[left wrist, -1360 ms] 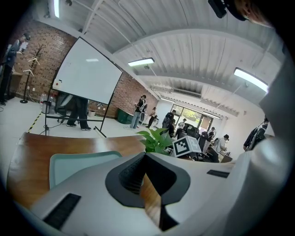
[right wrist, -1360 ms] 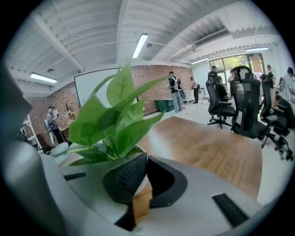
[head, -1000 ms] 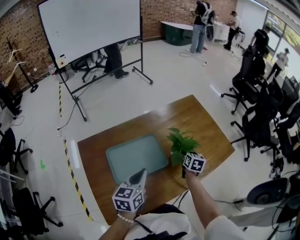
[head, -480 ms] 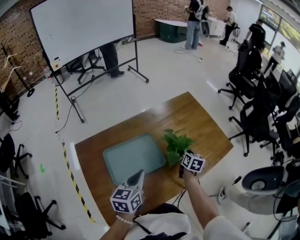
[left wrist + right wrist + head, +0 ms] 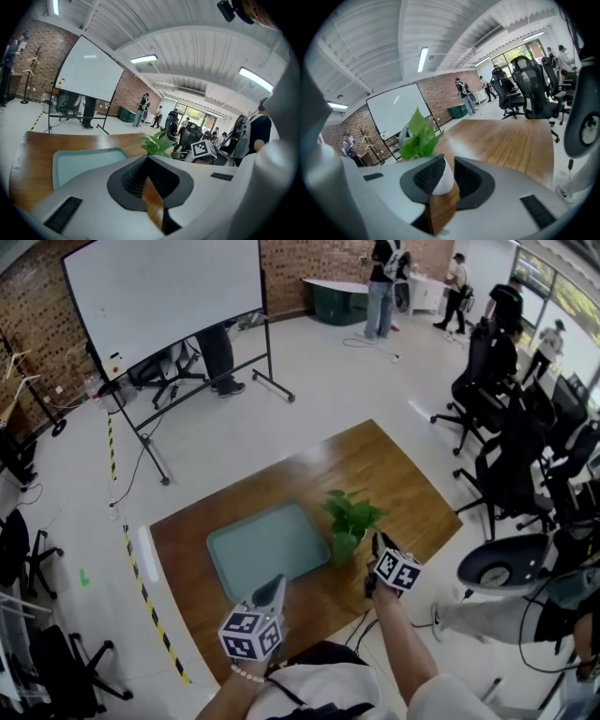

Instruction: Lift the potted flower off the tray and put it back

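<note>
Head view: the potted flower point(image 5: 349, 521) stands upright on the wooden table point(image 5: 398, 474), just beside the right edge of the green tray point(image 5: 267, 545) and off it. Right gripper point(image 5: 376, 543) – jaws apart, having just been opening; the white pot shows in the gap, with neither pad pressing on it. Left gripper point(image 5: 277, 583) – jaws closed, empty, near the tray's front edge.
</note>
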A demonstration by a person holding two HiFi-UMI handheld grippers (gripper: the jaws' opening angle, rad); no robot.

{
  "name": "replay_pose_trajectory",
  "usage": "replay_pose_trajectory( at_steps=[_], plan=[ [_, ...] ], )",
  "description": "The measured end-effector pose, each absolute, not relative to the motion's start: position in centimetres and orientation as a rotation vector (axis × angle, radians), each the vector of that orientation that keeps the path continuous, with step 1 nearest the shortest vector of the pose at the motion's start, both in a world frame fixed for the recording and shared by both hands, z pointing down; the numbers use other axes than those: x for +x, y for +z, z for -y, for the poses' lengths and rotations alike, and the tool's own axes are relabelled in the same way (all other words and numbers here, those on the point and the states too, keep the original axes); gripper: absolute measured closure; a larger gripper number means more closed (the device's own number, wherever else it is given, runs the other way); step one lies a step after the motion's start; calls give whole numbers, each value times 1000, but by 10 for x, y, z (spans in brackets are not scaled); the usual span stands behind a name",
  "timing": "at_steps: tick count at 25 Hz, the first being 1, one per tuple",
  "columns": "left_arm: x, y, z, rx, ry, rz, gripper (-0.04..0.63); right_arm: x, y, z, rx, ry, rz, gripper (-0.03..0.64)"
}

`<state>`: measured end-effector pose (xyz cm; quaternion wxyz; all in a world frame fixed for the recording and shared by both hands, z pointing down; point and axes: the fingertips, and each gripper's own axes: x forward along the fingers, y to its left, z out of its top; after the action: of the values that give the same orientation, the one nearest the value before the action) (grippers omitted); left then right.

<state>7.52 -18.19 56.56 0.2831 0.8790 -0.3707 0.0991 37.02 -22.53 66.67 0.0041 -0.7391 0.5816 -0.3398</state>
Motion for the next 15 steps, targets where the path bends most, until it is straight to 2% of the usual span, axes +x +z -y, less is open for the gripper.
replay_pose_trajectory(
  at_steps=[6, 15],
  plan=[
    [60, 550, 166, 2363, 213, 994, 603, 335, 623, 175, -2216, -1026, -1873, 522],
    [25, 533, 123, 2377, 141, 998, 603, 233, 541, 103, -2069, -818, -2135, 522]
  ],
)
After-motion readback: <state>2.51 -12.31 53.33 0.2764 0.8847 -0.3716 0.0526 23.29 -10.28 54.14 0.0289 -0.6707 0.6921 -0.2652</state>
